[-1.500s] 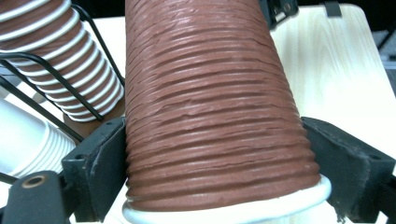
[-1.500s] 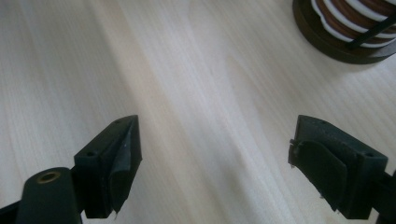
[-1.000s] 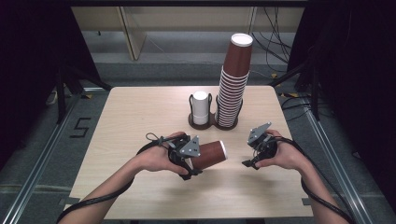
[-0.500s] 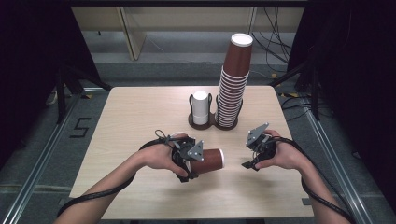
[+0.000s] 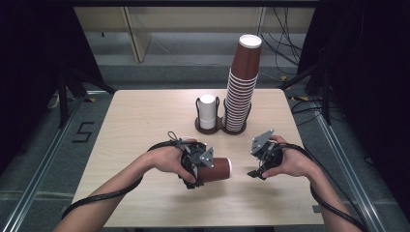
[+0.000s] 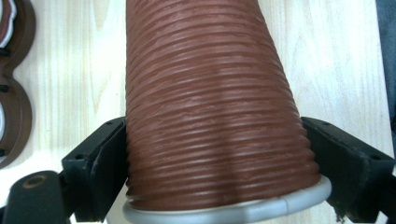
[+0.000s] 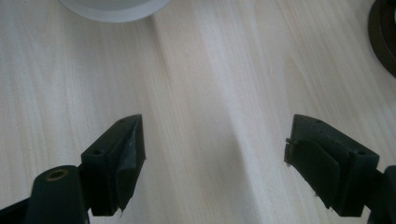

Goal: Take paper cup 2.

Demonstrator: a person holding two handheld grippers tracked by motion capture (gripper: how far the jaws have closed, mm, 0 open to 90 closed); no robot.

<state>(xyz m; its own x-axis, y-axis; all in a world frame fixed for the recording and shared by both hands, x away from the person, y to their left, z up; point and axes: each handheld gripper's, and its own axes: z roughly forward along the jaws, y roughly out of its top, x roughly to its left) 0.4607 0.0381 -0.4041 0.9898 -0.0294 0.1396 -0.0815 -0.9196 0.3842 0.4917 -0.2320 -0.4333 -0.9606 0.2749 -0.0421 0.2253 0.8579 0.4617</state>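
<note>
Cup [image 5: 216, 170], brown ribbed paper, lying sideways low over table [image 5: 130, 130], clamped between jaws of left gripper [image 5: 194, 166] near front edge. Over last second, cup moved slightly toward person and down; probably being set aside, hard to judge. Right gripper [image 5: 260, 162] jaws wide, holding nothing. Tall cup stack [image 5: 240, 92] stands in holder [image 5: 220, 126] farther back.

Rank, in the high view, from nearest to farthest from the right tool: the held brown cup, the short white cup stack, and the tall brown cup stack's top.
1. Held brown cup, lying sideways in the left tool, just left of the right tool.
2. Short white cup stack, in the holder behind it, toward the left.
3. Tall brown stack's top, farthest back.
</note>
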